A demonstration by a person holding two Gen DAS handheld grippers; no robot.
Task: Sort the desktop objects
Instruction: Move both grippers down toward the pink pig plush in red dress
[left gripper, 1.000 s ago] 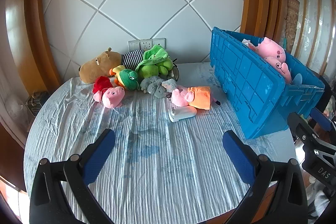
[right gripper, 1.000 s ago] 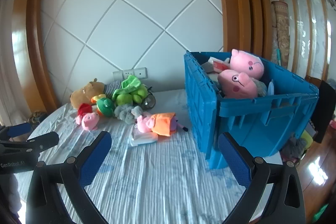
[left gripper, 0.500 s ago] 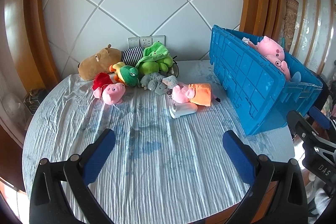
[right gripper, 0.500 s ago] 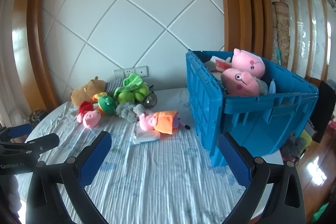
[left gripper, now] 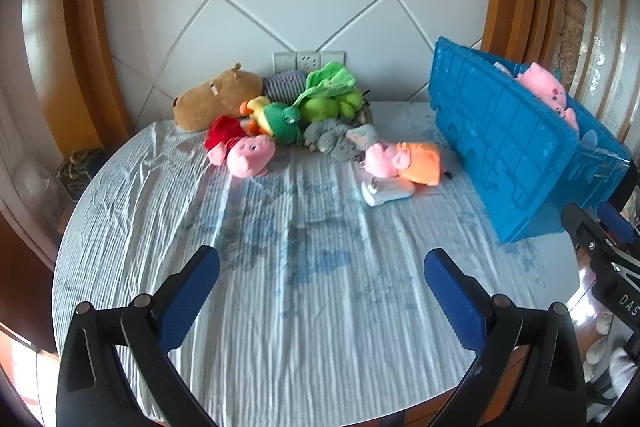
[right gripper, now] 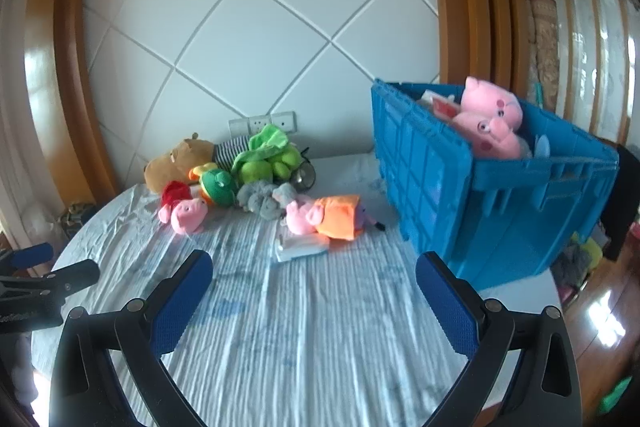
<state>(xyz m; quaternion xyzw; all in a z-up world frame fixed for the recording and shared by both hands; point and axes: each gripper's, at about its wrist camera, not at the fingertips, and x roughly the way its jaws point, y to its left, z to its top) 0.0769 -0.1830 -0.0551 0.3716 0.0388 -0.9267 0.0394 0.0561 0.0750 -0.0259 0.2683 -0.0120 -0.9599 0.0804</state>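
Left gripper (left gripper: pixel 322 275): fingers spread wide, empty, above the tabletop (left gripper: pixel 280 307).
Right gripper (right gripper: pixel 314 279): fingers spread, holding nothing.
Plush toys (left gripper: pixel 280 119): heaped well ahead of both fingers, by the wall.
Orange-dressed pig (right gripper: pixel 324 217): nearest toy, just ahead, lying against a white object (right gripper: pixel 300 249).
Blue crate (right gripper: pixel 480 195): ahead-right of the fingers.
Right view only: two pink pigs (right gripper: pixel 490 115) clearly inside the crate.
Left view only: right gripper's tip at the right edge.

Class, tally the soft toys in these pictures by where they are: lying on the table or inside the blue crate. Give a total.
On the table: 6
Inside the blue crate: 2 showing
Total: 8
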